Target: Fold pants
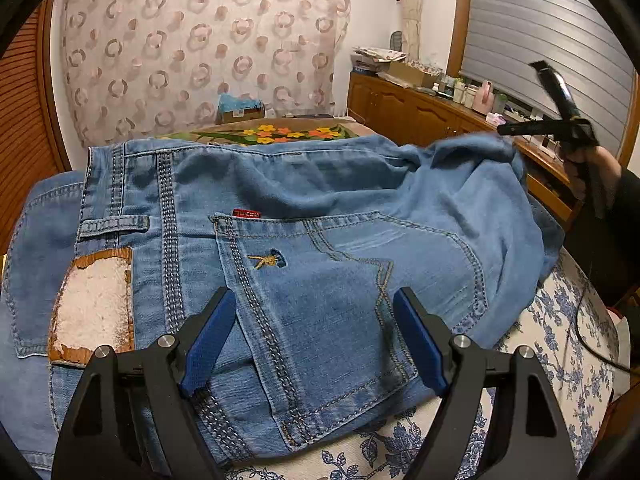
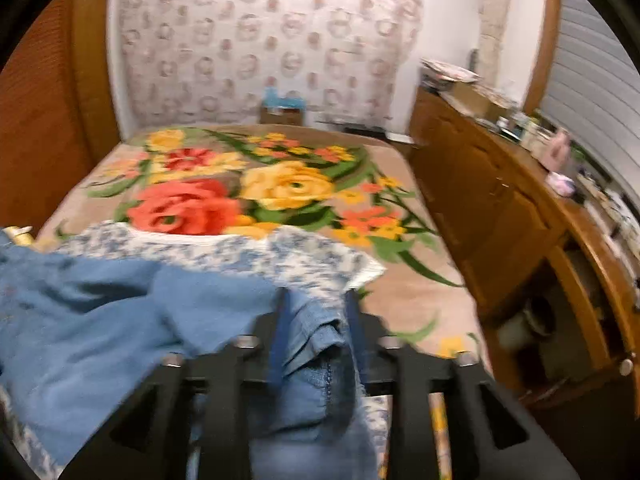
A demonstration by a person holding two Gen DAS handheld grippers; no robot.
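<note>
While the jeans (image 1: 304,240) lie seat-up on the blue-flowered sheet (image 1: 560,344), the left gripper (image 1: 316,332) hovers over the back pocket (image 1: 320,320), its 2 blue fingers (image 1: 212,336) spread apart and holding nothing. To the right of the jeans, the right gripper (image 2: 316,320) is clamped on a bunched fold of denim, lifting it off the sheet. Beyond the jeans lies a rose-patterned blanket (image 2: 280,184); a wooden cabinet (image 2: 500,208) stands right of them.
</note>
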